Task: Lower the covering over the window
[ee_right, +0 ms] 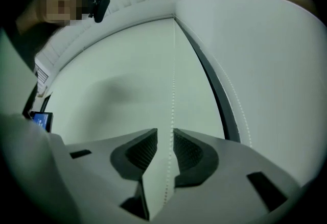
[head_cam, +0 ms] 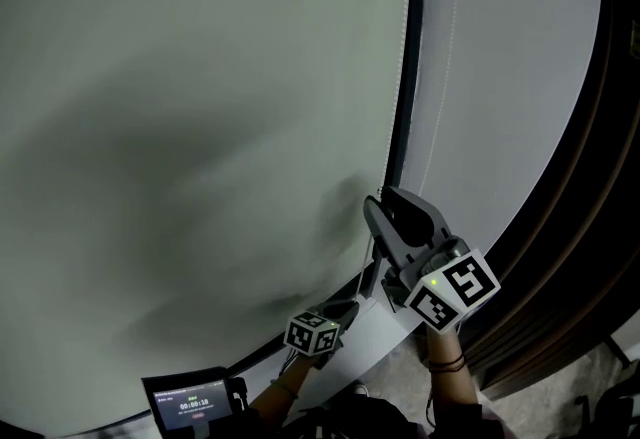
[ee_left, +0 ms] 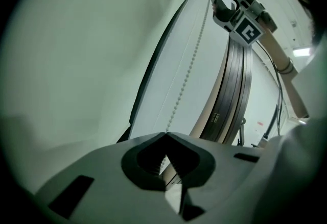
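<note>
Blind [head_cam: 200, 127] hangs over the window, filling the left of the head view; how much drop remains I cannot tell.

Chain [head_cam: 404, 47] runs straight up and down along the blind's right edge, beside the dark frame [head_cam: 398, 162]; its long axis is vertical.

Left tongs [head_cam: 345, 307] sit low, clenched on the chain; right tongs [head_cam: 384, 199] are higher on the same run, released, nose tilted upward.

Key relation: the chain [ee_right: 173, 80] passes between the right tongs' [ee_right: 164, 133] parted pads, touching neither; likely next is a closing there and a pull down the chain's line; the right hand is nearer the upper run.

Right gripper view alone shows that clearance; the left gripper view shows beads [ee_left: 191, 65] running into the shut tips of the left tongs [ee_left: 166, 136], with the right tongs [ee_left: 219, 1] above.
</note>
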Available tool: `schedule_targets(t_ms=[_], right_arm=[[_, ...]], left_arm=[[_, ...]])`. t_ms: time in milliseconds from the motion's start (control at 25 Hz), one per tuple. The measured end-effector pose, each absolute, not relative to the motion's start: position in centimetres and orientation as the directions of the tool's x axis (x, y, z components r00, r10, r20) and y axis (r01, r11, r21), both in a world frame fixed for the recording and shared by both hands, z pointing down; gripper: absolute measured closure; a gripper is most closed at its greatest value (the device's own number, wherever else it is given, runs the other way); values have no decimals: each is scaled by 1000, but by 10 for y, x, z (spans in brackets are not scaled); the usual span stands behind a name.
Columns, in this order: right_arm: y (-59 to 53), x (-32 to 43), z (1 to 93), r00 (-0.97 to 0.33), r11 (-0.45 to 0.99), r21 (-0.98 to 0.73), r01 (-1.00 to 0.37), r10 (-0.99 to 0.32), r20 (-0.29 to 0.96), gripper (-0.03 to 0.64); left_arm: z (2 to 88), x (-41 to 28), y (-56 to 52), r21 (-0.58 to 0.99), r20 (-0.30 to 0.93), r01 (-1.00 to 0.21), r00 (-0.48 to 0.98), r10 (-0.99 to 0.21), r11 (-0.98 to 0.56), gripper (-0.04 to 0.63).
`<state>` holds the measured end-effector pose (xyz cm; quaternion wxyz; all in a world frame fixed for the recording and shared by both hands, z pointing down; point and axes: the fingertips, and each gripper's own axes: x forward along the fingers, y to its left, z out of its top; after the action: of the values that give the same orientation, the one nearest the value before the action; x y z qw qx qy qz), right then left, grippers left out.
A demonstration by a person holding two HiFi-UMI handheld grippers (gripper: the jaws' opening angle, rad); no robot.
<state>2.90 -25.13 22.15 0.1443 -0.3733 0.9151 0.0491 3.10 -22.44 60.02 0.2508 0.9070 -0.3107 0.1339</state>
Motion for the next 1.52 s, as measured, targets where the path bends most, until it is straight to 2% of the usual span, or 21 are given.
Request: schedule_targets(t_ms=[160, 240, 360, 520, 720, 840, 960, 1040, 1160, 1320, 1400, 1520], right_arm=[[-262, 32, 231, -649, 671, 4, -742, -716, -256, 521], [-263, 34, 233, -638, 655, 17, -755, -729, -249, 592], [-261, 40, 232, -624, 657, -39, -753, -732, -275, 595], [-263, 60, 241, -579, 641, -127, -757, -748, -324, 597], [-277, 67, 333, -578, 591, -180, -786, -806, -125, 597], [-268, 57, 414, -576, 559, -229, -797, -817, 7, 597], [-251, 39, 474, -582, 543, -251, -801, -805, 118, 597], [-240, 27, 503, -588, 539, -252, -804, -786, 193, 597], [-225, 17, 539, -588, 530, -258, -808, -752, 298, 597], [-211, 16, 551, -593, 515, -301, -803, -740, 317, 597], [-207, 12, 557, -591, 516, -292, -805, -741, 320, 597], [-208, 23, 549, -588, 515, -287, -808, -744, 317, 597]], left_arm=[[598, 35, -223, 371, 395, -623, 777, -490, -689, 593], [597, 39, -221, 376, 389, -617, 782, -487, -691, 592], [595, 41, -216, 376, 369, -602, 795, -481, -705, 592], [587, 40, -207, 304, 312, -589, 804, -505, -749, 592], [500, 34, -235, 304, 50, -583, 800, -598, -753, 588], [429, 27, -243, 238, -110, -537, 813, -572, -809, 584], [350, 24, -241, 148, -245, -497, 819, -519, -855, 519], [301, 27, -238, 88, -286, -481, 826, -485, -872, 488], [248, 39, -235, 18, -329, -439, 846, -420, -898, 483], [208, 47, -232, -12, -370, -401, 853, -368, -916, 485], [210, 42, -227, -11, -383, -402, 848, -367, -916, 580], [204, 49, -226, -3, -399, -418, 833, -382, -908, 580]])
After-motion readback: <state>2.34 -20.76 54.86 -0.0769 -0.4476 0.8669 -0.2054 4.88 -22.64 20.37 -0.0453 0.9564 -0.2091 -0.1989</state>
